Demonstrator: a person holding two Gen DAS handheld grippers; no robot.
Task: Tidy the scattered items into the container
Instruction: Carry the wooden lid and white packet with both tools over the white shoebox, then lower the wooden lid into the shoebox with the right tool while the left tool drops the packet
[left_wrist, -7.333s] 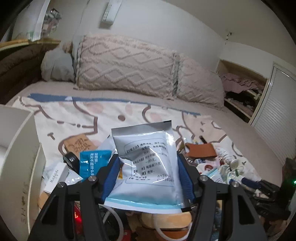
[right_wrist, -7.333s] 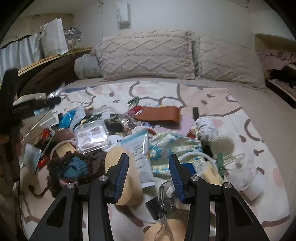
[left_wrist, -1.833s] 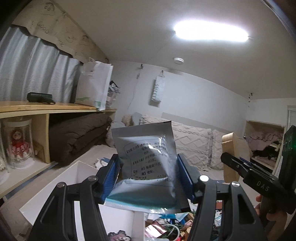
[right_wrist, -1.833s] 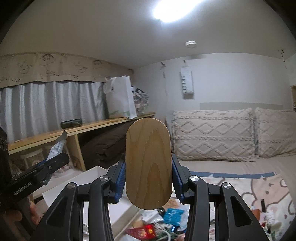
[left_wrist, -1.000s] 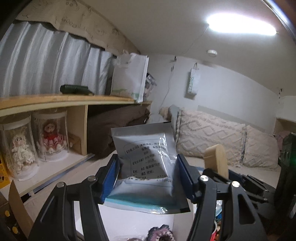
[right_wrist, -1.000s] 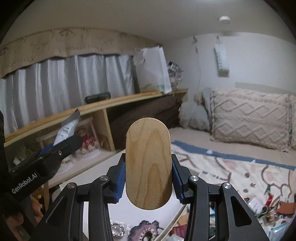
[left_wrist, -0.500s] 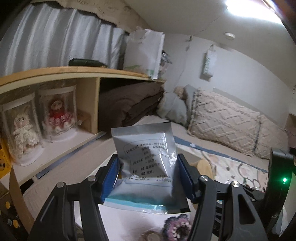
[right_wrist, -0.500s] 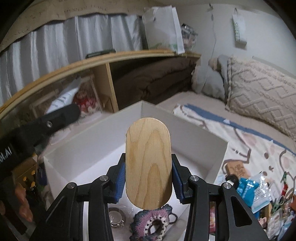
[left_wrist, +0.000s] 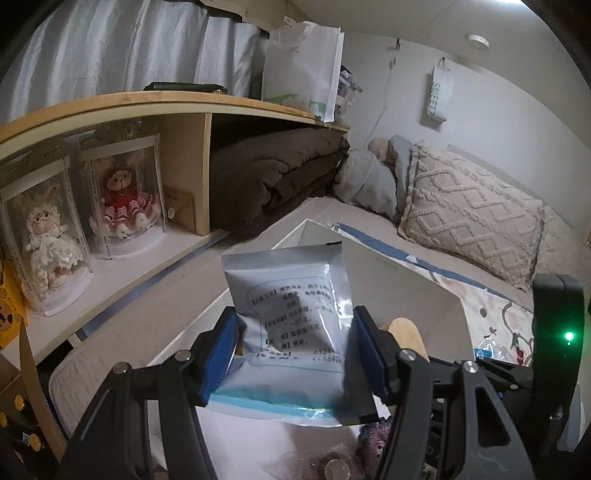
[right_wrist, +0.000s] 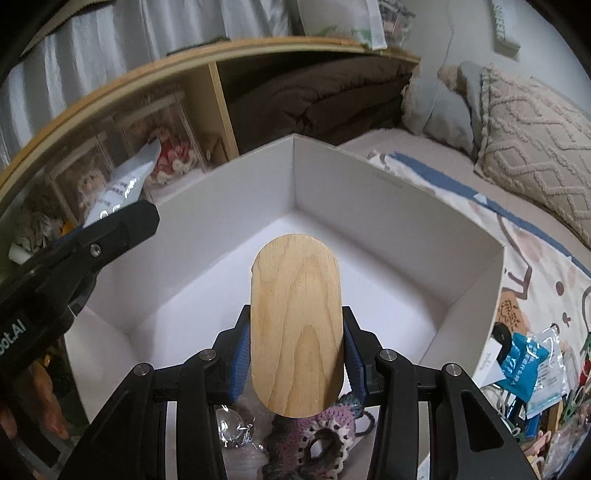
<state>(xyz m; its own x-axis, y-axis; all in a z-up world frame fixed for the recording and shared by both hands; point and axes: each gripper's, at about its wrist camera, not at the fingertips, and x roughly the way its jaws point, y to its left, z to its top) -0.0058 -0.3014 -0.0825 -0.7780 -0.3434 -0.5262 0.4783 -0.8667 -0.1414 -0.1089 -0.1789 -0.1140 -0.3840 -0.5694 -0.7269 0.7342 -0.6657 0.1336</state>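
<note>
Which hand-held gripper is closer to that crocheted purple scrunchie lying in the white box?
Right. The right hand-held gripper, clamping an oval wooden piece, hangs directly above the crocheted purple scrunchie. The left hand-held gripper, gripping a silver foil sachet, sits off to its side.

- Left wrist view looks forward and slightly down, close over the white box (left_wrist: 402, 273).
- Right wrist view tilts steeper into that box (right_wrist: 369, 192), pillow (right_wrist: 535, 122) at two o'clock.
- Both share box, shelf (left_wrist: 110, 107), pillow.

A silver foil sachet (left_wrist: 291, 317) with printed text stood upright at centre frame. An oval wooden board (right_wrist: 295, 325) stood upright at lower centre, over the open white box (right_wrist: 399, 206).
</note>
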